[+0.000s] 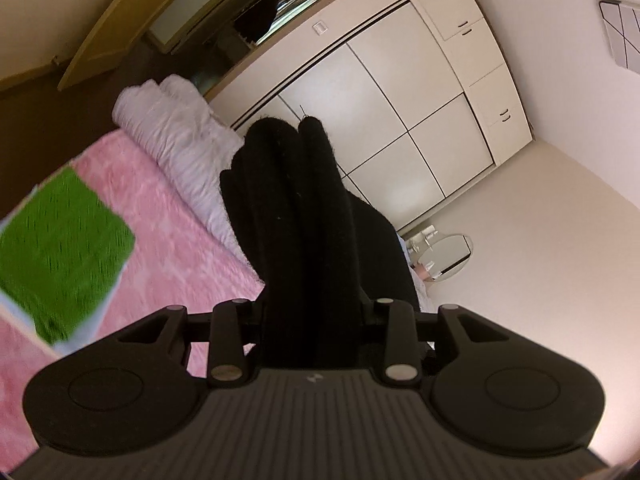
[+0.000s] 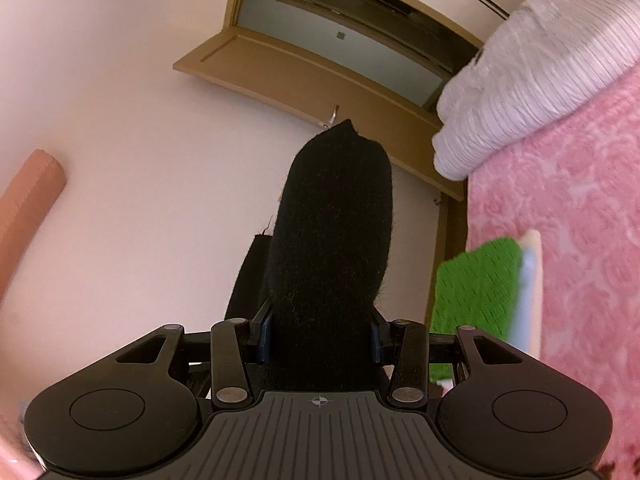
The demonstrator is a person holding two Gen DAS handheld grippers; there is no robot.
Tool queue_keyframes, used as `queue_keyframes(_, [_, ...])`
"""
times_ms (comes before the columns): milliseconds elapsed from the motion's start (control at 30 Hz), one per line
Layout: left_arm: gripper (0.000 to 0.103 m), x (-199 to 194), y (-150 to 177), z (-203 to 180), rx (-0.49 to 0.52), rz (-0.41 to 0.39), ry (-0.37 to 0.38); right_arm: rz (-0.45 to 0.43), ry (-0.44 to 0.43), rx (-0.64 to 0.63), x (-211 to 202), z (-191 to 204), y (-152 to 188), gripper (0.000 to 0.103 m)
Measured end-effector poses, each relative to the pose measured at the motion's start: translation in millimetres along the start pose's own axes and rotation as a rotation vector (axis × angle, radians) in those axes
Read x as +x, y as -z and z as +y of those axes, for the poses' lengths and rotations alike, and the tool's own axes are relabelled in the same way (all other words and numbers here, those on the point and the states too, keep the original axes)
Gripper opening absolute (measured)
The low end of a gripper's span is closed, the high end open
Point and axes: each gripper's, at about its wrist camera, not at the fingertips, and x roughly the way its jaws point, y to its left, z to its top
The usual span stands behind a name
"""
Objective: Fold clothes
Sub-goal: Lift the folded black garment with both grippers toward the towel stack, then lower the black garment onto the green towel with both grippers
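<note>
My left gripper [image 1: 312, 312] is shut on a black knitted garment [image 1: 304, 208]; bunched folds of it stick up between the fingers and hide the fingertips. My right gripper [image 2: 320, 328] is shut on another part of the same black garment [image 2: 332, 220], which rises as a thick column in front of the camera. Both grippers are held up in the air and tilted, above a pink bedspread [image 1: 168, 240], which also shows in the right wrist view [image 2: 568, 208].
A folded green garment [image 1: 60, 252] lies on the bed, also visible in the right wrist view [image 2: 476, 288]. A rolled white quilt [image 1: 176, 136] lies at the bed's end. White wardrobe doors [image 1: 400, 120] and a brown door [image 2: 320, 72] stand behind.
</note>
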Motion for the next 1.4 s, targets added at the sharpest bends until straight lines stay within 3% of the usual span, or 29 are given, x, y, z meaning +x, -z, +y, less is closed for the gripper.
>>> queue_keyframes(267, [0.030, 19.4, -68.6, 51.9, 0.024, 0.042, 0.033, -0.054, 0.021, 0.002, 73.9, -4.3, -4.9, 0.043])
queue_keyframes(400, [0.030, 30.9, -99.3, 96.9, 0.040, 0.094, 0.048, -0.099, 0.037, 0.031, 113.9, -18.2, 7.7, 0.043])
queue_keyframes(567, [0.030, 49.3, -123.2, 155.7, 0.026, 0.172, 0.013, -0.112, 0.091, 0.085, 165.6, -49.5, 26.7, 0.043])
queue_keyframes(933, [0.030, 105.4, -128.4, 264.5, 0.016, 0.271, -0.044, -0.076, 0.227, 0.135, 237.2, -126.9, 36.8, 0.043])
queue_keyframes(1400, [0.031, 136.7, -107.5, 343.6, -0.066, 0.314, -0.086, -0.005, 0.328, 0.145, 273.5, -184.6, 47.3, 0.045])
